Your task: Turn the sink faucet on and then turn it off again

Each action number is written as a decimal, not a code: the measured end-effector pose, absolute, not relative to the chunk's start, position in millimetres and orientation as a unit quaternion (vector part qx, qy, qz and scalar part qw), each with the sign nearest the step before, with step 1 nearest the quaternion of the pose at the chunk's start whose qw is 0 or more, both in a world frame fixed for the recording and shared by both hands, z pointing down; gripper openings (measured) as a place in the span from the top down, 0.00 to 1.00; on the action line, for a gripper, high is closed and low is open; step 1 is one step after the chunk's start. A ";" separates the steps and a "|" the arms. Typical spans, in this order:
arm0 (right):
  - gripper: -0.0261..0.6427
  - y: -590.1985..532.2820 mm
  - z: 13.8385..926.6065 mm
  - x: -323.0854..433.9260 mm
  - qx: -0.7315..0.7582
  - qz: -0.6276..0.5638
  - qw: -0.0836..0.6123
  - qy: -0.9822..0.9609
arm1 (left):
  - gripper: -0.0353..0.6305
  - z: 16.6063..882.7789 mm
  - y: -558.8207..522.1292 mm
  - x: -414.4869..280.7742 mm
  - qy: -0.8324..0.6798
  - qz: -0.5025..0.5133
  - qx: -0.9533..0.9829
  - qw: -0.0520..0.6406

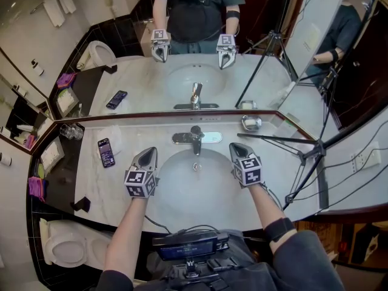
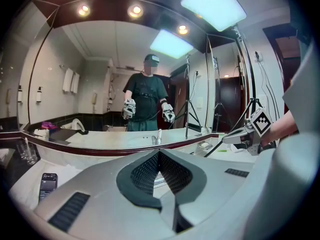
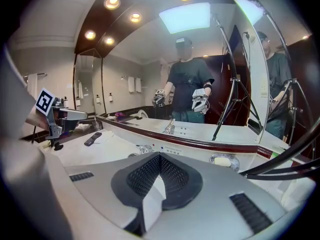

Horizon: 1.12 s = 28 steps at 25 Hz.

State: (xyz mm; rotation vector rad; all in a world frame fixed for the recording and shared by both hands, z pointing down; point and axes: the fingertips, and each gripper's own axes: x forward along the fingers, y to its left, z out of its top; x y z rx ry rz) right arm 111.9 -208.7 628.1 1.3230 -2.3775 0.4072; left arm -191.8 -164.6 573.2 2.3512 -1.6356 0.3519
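Note:
The chrome faucet stands at the back of the white sink basin, its spout over the bowl. I see no water stream. My left gripper hovers over the basin's left rim, shut and empty, short of the faucet. On the right side of the basin my right gripper is also shut on nothing. In the left gripper view the shut left gripper hides most of the faucet. In the right gripper view the faucet shows just left of the shut right gripper.
A phone lies on the marble counter to the left, with glasses behind it. A soap dish sits right of the faucet. A tripod leans over the counter's right end. The mirror backs the counter; a toilet is lower left.

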 end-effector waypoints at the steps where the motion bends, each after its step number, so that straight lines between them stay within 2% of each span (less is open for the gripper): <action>1: 0.93 -211.0 627.6 110.0 0.471 0.133 0.203 -0.848 | 0.95 573.4 -164.7 -192.1 -0.563 0.121 0.808 0.128; 8: 0.93 -230.9 634.9 81.0 0.437 0.030 0.286 -0.852 | 0.95 575.1 -166.0 -193.7 -0.565 0.122 0.806 0.128; 16: 0.75 -241.8 653.5 30.1 0.330 -0.126 0.396 -0.848 | 0.95 576.7 -168.4 -197.2 -0.567 0.123 0.804 0.132; 21: 0.69 -248.5 664.5 6.6 0.274 -0.208 0.441 -0.829 | 0.95 577.5 -169.8 -197.8 -0.568 0.121 0.803 0.132; 28: 0.69 -259.4 681.6 -17.4 0.208 -0.285 0.482 -0.802 | 0.95 578.8 -170.0 -204.2 -0.572 0.124 0.799 0.134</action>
